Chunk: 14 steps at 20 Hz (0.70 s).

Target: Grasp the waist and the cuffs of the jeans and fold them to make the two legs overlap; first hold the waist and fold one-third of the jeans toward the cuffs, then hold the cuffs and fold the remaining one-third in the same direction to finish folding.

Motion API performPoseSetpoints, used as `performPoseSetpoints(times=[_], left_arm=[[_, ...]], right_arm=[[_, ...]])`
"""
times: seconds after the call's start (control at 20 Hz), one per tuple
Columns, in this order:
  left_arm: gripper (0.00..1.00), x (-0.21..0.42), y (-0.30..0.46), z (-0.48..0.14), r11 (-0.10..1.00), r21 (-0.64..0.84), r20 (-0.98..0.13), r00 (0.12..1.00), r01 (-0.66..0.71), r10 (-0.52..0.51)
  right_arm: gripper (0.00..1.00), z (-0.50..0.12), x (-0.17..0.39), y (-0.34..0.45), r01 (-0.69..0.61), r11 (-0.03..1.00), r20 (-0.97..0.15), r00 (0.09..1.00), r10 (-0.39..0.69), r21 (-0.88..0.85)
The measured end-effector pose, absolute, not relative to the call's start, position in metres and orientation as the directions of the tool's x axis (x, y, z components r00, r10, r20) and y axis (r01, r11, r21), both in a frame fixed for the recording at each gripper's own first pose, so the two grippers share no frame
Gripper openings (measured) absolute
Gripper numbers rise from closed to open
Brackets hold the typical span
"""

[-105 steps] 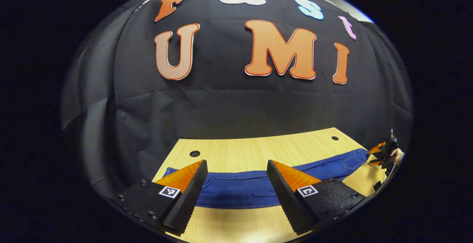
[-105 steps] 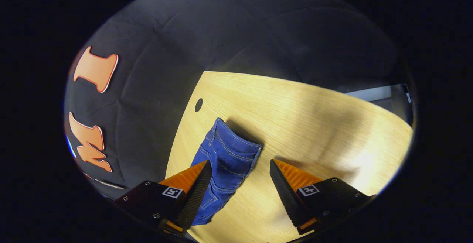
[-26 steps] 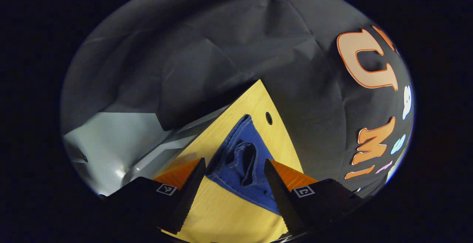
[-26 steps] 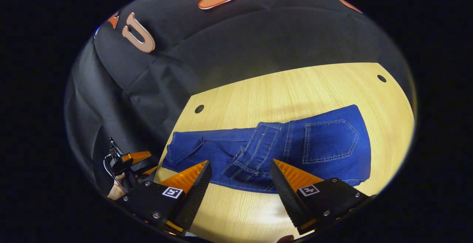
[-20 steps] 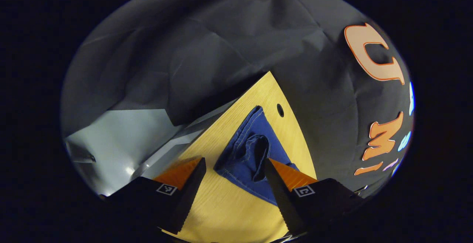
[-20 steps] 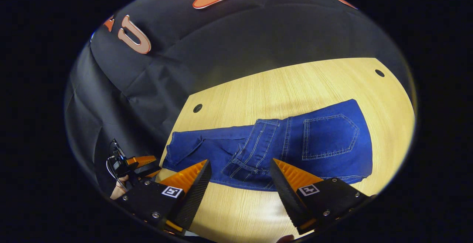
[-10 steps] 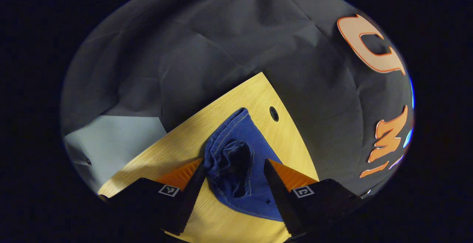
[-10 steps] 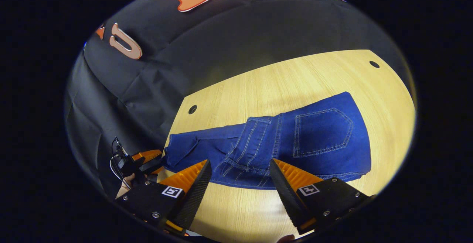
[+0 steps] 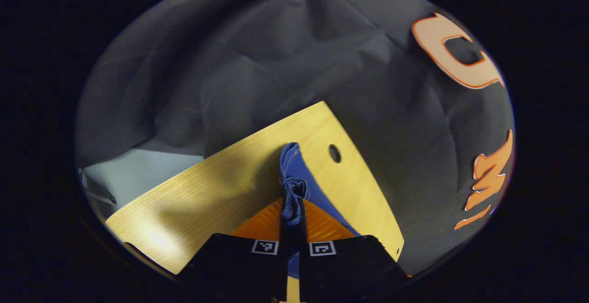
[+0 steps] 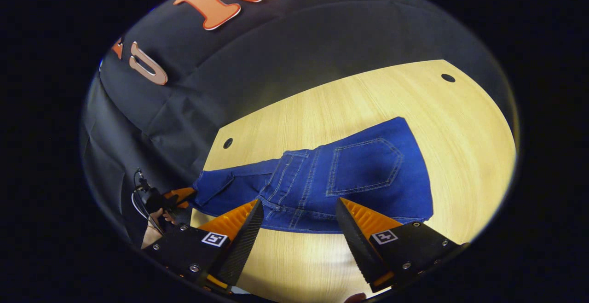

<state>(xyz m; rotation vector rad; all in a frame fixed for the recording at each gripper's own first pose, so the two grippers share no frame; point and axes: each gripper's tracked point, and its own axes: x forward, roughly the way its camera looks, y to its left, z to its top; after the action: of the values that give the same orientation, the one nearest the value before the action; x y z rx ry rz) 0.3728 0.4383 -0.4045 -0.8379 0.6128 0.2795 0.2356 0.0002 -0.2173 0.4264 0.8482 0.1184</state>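
Observation:
Blue jeans (image 10: 363, 165) lie across the wooden table (image 10: 368, 96), the waist part with a back pocket folded over the legs at the right and the cuffs (image 10: 207, 185) at the left. In the right gripper view my right gripper (image 10: 298, 204) stands open just above the jeans' near edge, with nothing between its fingers. Farther off at the left, the left gripper (image 10: 179, 196) sits at the cuffs, held by a hand (image 10: 152, 231). In the left gripper view my left gripper (image 9: 292, 211) is shut on the bunched cuff (image 9: 291, 165), which rises from between the fingers.
The table (image 9: 221, 183) has round holes near its far corners (image 10: 228, 143) (image 10: 447, 78) (image 9: 335, 153). Black cloth walls close in behind and beside the table. Bare wood lies in front of the jeans and beyond them.
My left gripper has gone from open around the cuff to shut on it. The right gripper stays open and has shifted slightly, so the jeans sit a little more to the left in its view.

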Motion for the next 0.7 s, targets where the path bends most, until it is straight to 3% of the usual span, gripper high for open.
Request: performPoseSetpoints(times=[0.4, 0.7], left_arm=[[0.1, 0.41, 0.262, -0.235, 0.82, -0.562, -0.392, 0.908, -0.107, -0.149], [0.1, 0.437, 0.088, -0.199, 0.864, -0.481, -0.328, 0.883, 0.15, -0.336]], right_arm=[[0.98, -0.171, 0.23, -0.059, 0.023, 0.895, -0.613, 0.737, 0.286, 0.446], [0.98, -0.145, 0.202, -0.147, 0.063, 0.881, -0.564, 0.789, 0.244, 0.468]])
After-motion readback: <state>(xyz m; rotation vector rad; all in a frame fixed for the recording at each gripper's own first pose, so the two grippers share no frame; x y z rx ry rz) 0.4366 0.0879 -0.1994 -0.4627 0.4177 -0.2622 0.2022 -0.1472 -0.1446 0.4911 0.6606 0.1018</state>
